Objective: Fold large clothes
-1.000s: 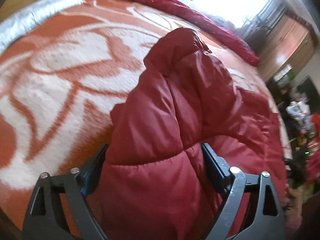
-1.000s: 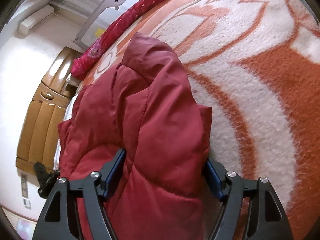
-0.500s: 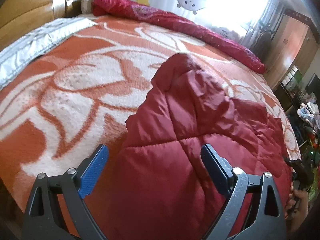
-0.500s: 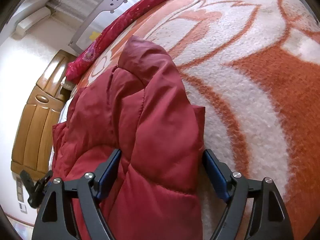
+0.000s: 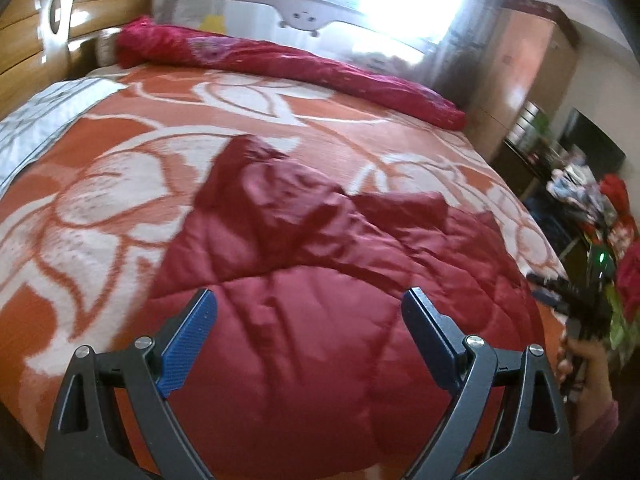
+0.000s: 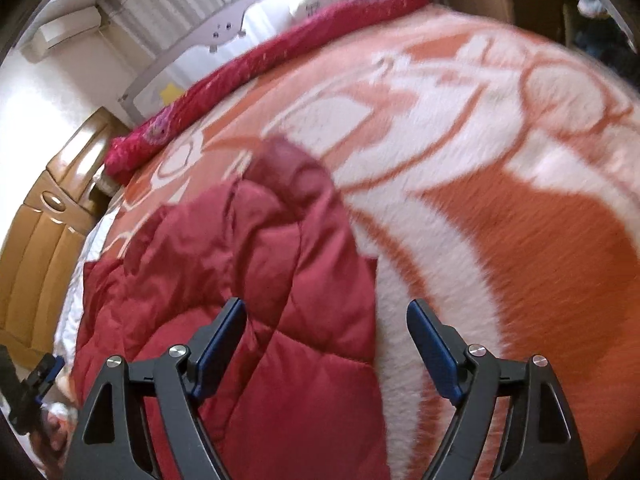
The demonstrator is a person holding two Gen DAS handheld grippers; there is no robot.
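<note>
The red quilted jacket lies puffy and creased on the orange-white blanket, one sleeve folded over the body. Left gripper and right gripper both stand spread, gripping nothing.

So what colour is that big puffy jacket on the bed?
The puffy jacket is dark red, quilted and shiny. The left wrist view shows it best.

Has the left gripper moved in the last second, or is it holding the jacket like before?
Yes. The left gripper has let go of the jacket and pulled back and up: its jaws are open, and the headboard now shows.
</note>
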